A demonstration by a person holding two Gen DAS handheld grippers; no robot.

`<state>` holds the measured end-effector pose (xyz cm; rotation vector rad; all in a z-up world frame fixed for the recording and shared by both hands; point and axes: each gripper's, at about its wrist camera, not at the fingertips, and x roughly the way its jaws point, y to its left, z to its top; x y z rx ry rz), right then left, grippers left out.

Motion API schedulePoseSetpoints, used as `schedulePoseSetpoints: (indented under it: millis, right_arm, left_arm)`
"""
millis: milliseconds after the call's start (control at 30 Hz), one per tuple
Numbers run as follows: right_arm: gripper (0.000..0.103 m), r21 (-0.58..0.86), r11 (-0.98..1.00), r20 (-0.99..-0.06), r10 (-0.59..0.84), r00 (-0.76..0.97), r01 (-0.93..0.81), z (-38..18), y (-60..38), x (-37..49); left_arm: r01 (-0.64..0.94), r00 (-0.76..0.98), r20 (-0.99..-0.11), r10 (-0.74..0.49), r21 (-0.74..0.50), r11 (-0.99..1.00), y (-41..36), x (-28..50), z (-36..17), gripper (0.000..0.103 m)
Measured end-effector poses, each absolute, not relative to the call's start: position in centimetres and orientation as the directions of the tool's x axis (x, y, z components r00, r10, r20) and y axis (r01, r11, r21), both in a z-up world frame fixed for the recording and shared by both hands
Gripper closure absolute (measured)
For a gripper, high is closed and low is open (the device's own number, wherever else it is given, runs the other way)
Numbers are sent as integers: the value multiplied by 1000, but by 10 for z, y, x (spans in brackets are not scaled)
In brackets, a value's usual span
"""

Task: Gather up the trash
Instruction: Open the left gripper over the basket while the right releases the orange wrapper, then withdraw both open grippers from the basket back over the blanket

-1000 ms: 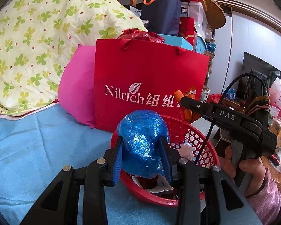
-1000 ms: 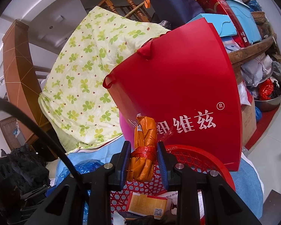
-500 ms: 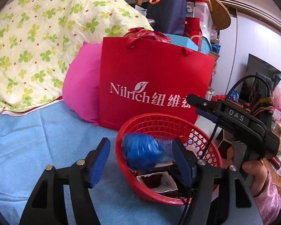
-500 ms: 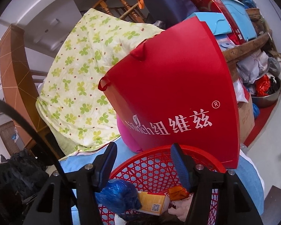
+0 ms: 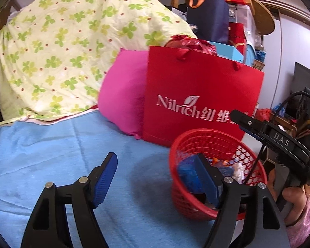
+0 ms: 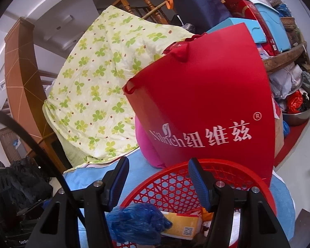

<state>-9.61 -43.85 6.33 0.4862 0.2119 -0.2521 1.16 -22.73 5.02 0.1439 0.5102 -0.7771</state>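
Both your grippers, left [image 5: 157, 177] and right [image 6: 158, 183], hang spread and empty over the basket [image 5: 176, 188]; a careless pullback could tip it.

Basket [image 5: 200, 136] sits on the cloth-covered surface [image 5: 72, 144], directly in front of the upright paper bag [image 5: 196, 86]. Cushion [image 5: 122, 95] stands left of the bag, touching it. Quilt [image 5: 62, 41] is heaped behind and left of the cushion. In the basket: crumpled plastic wad [image 6: 134, 223] at left, box [image 6: 181, 225] beside it.
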Motion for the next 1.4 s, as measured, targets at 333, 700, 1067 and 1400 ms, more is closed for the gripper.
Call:
schedulePoseSetpoints:
  millis: [333,700,1067,1400]
  right_arm:
    - [39,346,909,-220,-163,962,233,72,-397,-80]
    - [39,250,958,-200,-88,976,137,76,-339,-61]
    - [39,165,984,-229,-22,973,62,69,-287,-41]
    - [39,99,995,-264,40,964,-15,59,-247,-32]
  left_arm:
    - [602,715,-460,-526,23,798,-193,21,60,19]
    - [417,846,-419,-331,132,899,-147,47,65,15]
    - [261,896,-396,-198,109,959,-100,69,74,14]
    - [227,911,-374,-174,104,968,-84,65,81,11]
